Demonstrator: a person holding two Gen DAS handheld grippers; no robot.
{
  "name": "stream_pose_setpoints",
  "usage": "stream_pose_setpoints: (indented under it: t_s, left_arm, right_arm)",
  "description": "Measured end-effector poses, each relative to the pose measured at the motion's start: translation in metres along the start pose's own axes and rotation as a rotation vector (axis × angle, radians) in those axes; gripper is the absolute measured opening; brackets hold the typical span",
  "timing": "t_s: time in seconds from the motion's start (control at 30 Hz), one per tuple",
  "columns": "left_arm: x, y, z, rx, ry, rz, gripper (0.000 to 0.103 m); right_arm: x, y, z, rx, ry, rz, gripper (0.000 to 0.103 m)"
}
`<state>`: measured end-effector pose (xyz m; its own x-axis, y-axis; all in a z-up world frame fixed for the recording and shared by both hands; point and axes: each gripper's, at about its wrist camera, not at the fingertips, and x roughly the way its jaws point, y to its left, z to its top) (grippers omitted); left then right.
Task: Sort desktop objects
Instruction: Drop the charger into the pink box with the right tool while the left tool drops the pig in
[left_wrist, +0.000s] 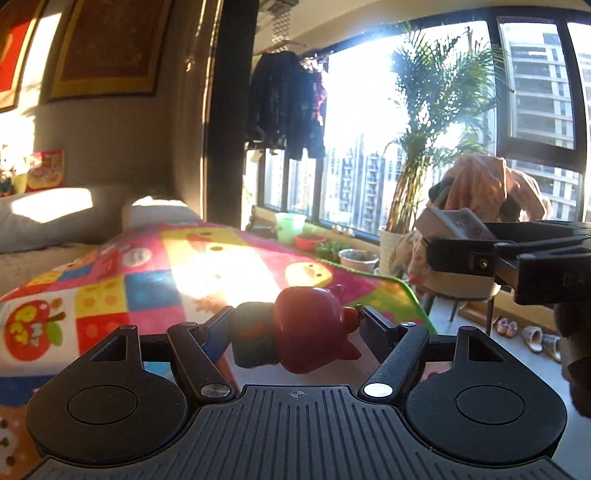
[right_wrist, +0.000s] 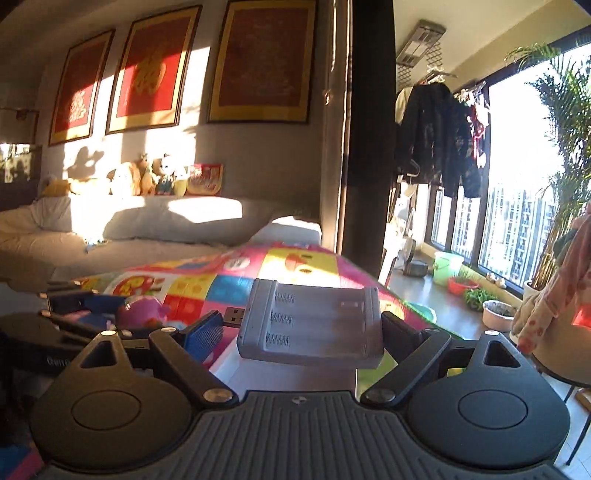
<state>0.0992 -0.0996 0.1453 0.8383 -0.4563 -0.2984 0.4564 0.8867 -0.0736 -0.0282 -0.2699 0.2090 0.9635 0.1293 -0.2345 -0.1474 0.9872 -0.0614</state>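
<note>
A red pig-shaped toy (left_wrist: 310, 325) with a dark teal body hangs in the air above the colourful mat, and my left gripper (left_wrist: 295, 321) is shut on its two ends. In the right wrist view the same toy (right_wrist: 144, 310) looks pink, inside the left gripper (right_wrist: 110, 314) at the far left. My right gripper (right_wrist: 303, 325) is shut on a grey battery charger (right_wrist: 314, 325) with empty slots and a USB plug on its left end. From the left wrist view, the right gripper (left_wrist: 491, 240) is raised at the right with the charger (left_wrist: 450, 221).
A bright patchwork play mat (left_wrist: 147, 277) covers the surface below. A white table edge (right_wrist: 258, 369) shows under the charger. Behind are a sofa with pillows (right_wrist: 166, 221); to the right a chair draped with clothes (left_wrist: 480, 192), plant pots (left_wrist: 358, 258) and slippers (left_wrist: 532, 336).
</note>
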Motion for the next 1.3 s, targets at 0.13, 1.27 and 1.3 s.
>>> stream_pose_setpoints:
  t_s: [0.13, 1.27, 1.3]
  left_arm:
    - [0.035, 0.019, -0.008, -0.065, 0.106, 0.039, 0.098]
    - [-0.094, 0.128, -0.139, -0.237, 0.264, 0.594, 0.103]
    - [-0.097, 0.132, -0.139, -0.252, 0.257, 0.610, 0.103]
  right_arm:
    - [0.058, -0.019, 0.021, 0.070, 0.026, 0.042, 0.102]
    - [0.102, 0.119, -0.077, -0.132, 0.258, 0.237, 0.059]
    - [0.100, 0.136, -0.085, -0.162, 0.284, 0.277, 0.057]
